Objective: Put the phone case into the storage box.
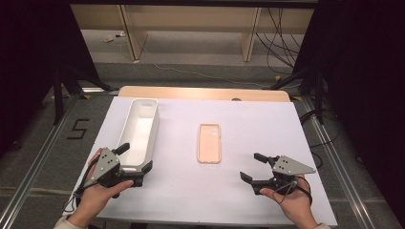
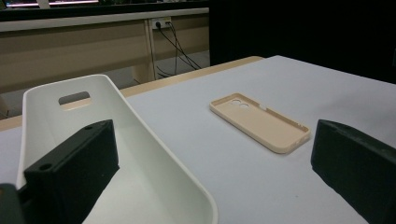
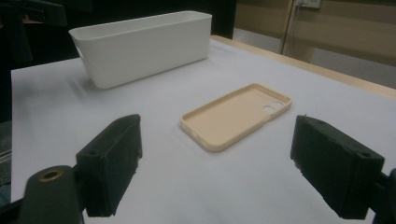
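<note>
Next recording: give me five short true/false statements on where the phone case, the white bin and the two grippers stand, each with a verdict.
1. The phone case lies inside the white bin. False: it lies on the white table cover, apart from the bin.
2. The case lies with its hollow side up. True.
3. The right gripper holds the case. False: its jaws stand open and empty, short of the case.
4. The left gripper has one jaw inside the bin's near end. True.
5. The bin holds several items. False: it looks empty.
</note>
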Demonstrator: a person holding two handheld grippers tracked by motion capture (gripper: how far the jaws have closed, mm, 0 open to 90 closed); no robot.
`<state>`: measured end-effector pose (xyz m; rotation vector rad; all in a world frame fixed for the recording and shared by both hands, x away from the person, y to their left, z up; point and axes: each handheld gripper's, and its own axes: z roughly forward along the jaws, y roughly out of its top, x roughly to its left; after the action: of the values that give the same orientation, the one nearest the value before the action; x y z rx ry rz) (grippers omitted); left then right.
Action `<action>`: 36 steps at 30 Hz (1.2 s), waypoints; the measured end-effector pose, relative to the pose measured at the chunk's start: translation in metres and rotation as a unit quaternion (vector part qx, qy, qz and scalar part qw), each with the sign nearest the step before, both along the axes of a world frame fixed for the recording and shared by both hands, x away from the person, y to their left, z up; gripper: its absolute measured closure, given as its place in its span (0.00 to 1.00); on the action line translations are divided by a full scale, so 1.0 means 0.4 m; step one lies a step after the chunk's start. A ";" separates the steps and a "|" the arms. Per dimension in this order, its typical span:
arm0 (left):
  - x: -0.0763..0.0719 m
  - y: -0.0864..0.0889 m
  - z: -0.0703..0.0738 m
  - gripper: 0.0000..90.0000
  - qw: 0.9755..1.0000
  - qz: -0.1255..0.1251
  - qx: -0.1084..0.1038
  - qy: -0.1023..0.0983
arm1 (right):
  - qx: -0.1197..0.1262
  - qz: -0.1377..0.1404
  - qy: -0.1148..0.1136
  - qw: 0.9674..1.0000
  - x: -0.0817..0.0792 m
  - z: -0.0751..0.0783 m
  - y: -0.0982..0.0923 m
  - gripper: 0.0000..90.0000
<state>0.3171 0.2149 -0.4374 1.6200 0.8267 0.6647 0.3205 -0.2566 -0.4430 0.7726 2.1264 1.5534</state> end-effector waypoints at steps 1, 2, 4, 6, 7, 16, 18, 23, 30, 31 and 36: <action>0.000 0.000 0.000 0.01 1.000 0.000 0.000 0.000 | -0.001 0.001 -0.001 1.000 0.001 0.000 0.000 0.20; 0.000 0.000 0.000 0.01 1.000 0.000 0.000 0.000 | -0.003 0.002 0.013 1.000 -0.003 0.002 0.000 0.20; 0.000 0.000 0.000 0.01 1.000 0.000 0.000 0.000 | -0.003 0.002 0.013 1.000 -0.002 0.002 0.000 0.20; 0.000 0.000 0.000 0.01 1.000 0.000 0.000 -0.001 | -0.011 -0.001 0.006 1.000 0.000 0.004 -0.004 0.20; 0.000 0.000 0.000 0.01 1.000 0.000 0.000 -0.001 | -0.011 -0.001 0.006 1.000 0.000 0.004 -0.004 0.20; -0.001 -0.001 0.001 0.01 1.000 -0.001 0.000 -0.003 | -0.002 0.007 -0.003 1.000 0.005 0.007 0.004 0.29; 0.000 -0.002 0.001 0.01 1.000 -0.001 -0.001 -0.003 | 0.000 0.009 0.004 1.000 0.005 0.008 0.004 0.30; 0.000 -0.003 0.002 0.01 1.000 -0.005 -0.005 -0.008 | 0.002 0.005 0.015 1.000 0.009 0.010 0.008 0.30; -0.001 -0.004 0.002 0.01 1.000 -0.003 -0.002 -0.003 | -0.001 0.004 0.002 1.000 0.028 0.011 0.014 0.26; -0.001 -0.004 0.002 0.01 1.000 -0.003 -0.001 -0.003 | -0.002 0.003 -0.001 1.000 0.031 0.010 0.016 0.25; 0.002 -0.007 0.000 0.01 1.000 -0.007 -0.005 -0.005 | -0.022 0.003 0.001 1.000 0.049 0.017 0.031 0.23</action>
<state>0.3181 0.2120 -0.4374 1.6104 0.8092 0.6573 0.3401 -0.2442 -0.4363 0.7539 2.1587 1.5042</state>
